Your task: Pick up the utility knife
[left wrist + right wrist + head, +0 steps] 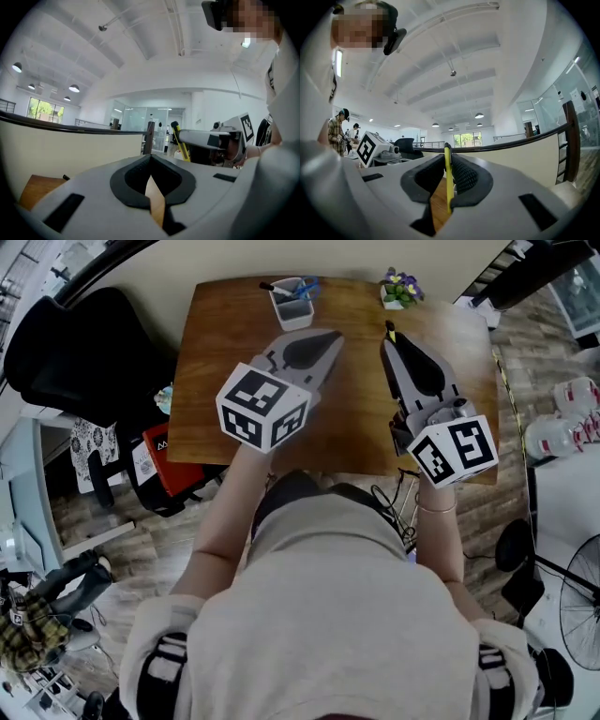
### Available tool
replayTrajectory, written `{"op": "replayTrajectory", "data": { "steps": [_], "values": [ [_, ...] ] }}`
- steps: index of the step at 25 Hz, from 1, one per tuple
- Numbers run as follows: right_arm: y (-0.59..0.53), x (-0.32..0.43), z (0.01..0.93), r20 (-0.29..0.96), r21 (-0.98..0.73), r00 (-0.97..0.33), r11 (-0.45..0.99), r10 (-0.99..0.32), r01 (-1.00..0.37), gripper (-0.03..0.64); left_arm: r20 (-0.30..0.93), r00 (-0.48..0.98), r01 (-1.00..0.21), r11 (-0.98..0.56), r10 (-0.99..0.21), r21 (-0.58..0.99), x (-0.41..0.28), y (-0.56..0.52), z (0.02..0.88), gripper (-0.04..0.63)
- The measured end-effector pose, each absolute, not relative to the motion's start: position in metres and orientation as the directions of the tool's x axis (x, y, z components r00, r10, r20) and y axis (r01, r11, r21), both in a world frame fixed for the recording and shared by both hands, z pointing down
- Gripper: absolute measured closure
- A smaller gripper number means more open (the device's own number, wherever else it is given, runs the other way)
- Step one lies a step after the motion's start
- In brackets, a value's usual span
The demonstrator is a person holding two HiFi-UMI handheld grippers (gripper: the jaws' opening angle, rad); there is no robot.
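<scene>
My right gripper (389, 341) is held up over the wooden table (356, 437), shut on the yellow utility knife (390, 331), whose black-tipped end pokes out past the jaws. In the right gripper view the knife (448, 183) stands edge-on, pinched between the ribbed pads (464, 176). My left gripper (333, 337) hovers to its left at about the same height, jaws together with nothing in them. In the left gripper view the jaw tips (150, 157) meet, and the right gripper (206, 138) shows with the knife (180, 146) slanting down from it.
A white container of pens (292, 301) stands at the table's far edge, and a small flower pot (401, 289) sits at the far right. A black chair (84, 352) stands left of the table. Water bottles (562, 418) lie on the floor to the right.
</scene>
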State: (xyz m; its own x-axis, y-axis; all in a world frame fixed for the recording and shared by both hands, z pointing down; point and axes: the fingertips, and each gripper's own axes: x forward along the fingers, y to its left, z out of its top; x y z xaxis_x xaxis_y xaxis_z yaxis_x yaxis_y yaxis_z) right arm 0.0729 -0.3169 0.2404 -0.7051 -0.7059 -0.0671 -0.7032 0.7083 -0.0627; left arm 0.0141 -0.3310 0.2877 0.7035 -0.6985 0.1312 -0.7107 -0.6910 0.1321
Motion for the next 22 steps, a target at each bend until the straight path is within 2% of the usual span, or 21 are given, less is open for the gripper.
{"op": "replayTrajectory", "data": {
  "steps": [5,17,22],
  "values": [
    [-0.313,0.079,0.253,-0.055,-0.091,-0.709,0.711,-0.703,-0.698,0.554,0.124,0.736,-0.677,-0.729,-0.666,0.098,0.031,-0.328,0.277,0.581],
    [-0.292,0.094,0.26,-0.126,-0.122,-0.702,0.713,-0.701,-0.691,0.554,0.119,0.795,-0.606,-0.787,-0.595,0.117,0.061,-0.309,0.287,0.581],
    [-0.287,0.099,0.264,-0.137,-0.139,-0.703,0.716,-0.698,-0.684,0.554,0.173,0.792,-0.608,-0.785,-0.586,0.123,0.07,-0.304,0.302,0.581]
  ]
}}
